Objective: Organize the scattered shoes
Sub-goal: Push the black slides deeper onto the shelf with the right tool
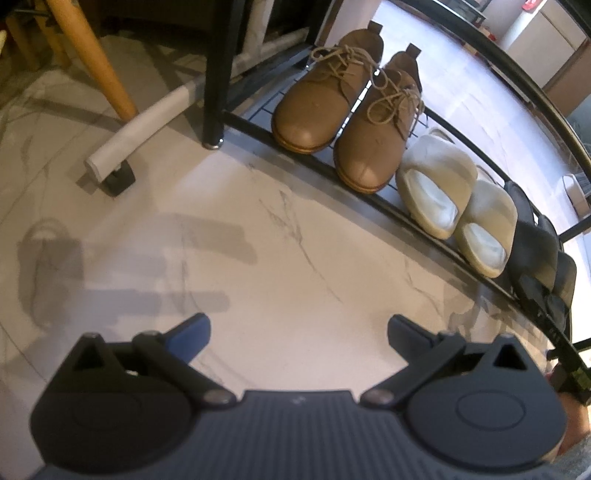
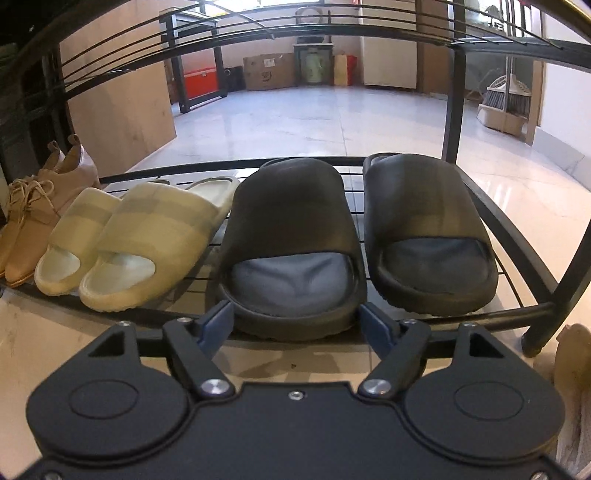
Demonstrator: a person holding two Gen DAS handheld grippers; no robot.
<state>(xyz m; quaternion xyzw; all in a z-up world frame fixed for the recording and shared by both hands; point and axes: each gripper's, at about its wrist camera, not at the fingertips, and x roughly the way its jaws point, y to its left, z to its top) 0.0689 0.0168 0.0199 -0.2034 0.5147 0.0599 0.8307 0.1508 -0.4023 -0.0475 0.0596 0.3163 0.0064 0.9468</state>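
I have my right gripper (image 2: 295,317) set around the toe of the left black slide (image 2: 291,236) on the bottom shelf of the shoe rack (image 2: 517,236), with a blue fingertip (image 2: 218,319) at either side of its sole; whether the pads are pressing on the rubber or just clear of it I cannot tell from here, so I treat the slide as placed but not yet let go. Its partner, the right black slide (image 2: 424,229), sits just beside it, toes facing me, and further left along the same shelf are the cream slides (image 2: 147,236) and the tan lace-up shoes (image 1: 351,110), each pair side by side. My left gripper (image 1: 299,332) hangs open and empty over bare marble floor (image 1: 277,229), well apart from the rack, and I see no stray shoe on the floor in either view, so I judge the sorting is at or near its last placement. The next move, as I read it, is to spread the right jaws and draw straight back toward me, keeping low enough to stay under the upper shelf bars (image 2: 258,26). The slide's toe overhangs the front rail slightly, so a sideways drag could tip it off. The rack's right post (image 2: 452,92) and the neighbouring slide leave little room to that side; the open floor behind me is the free way out.
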